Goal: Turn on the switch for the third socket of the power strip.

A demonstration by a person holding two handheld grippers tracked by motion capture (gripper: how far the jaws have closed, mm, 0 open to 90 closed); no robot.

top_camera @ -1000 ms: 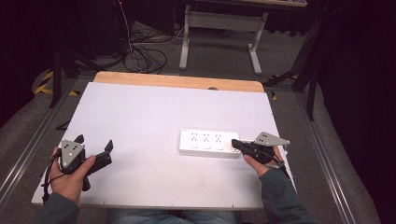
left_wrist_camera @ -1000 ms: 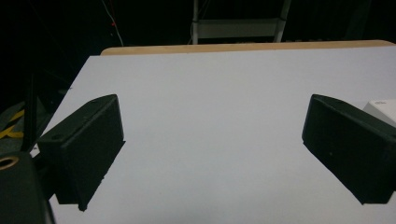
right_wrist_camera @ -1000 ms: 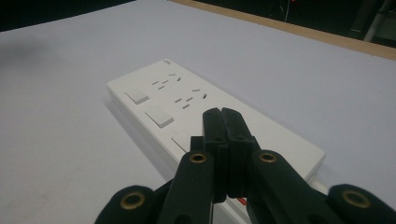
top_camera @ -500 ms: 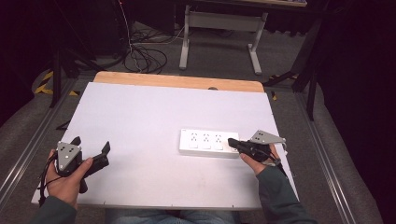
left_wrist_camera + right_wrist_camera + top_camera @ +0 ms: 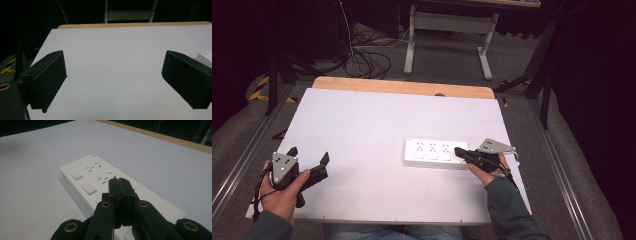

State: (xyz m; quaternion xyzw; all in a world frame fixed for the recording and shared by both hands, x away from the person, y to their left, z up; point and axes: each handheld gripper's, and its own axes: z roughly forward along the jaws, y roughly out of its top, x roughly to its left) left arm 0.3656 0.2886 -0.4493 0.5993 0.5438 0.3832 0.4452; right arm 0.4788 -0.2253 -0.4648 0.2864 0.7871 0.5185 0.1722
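The right gripper (image 5: pixel 460 151), jaws pressed together, hovers over the near end of a white rectangular plastic power strip (image 5: pixel 434 153) lying on the white desk (image 5: pixel 362 120). The strip's long axis runs straight ahead of those jaws. The left gripper (image 5: pixel 307 161), jaws spread wide and empty, sits well apart, with the strip off to its right.

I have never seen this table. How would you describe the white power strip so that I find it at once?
Start at the white table top with the wooden strip along its far edge. On its right half, toward the person, lies the power strip, a flat white bar. It has three socket groups with a square switch beside each, and the shut black fingers of the right gripper are over its right end.
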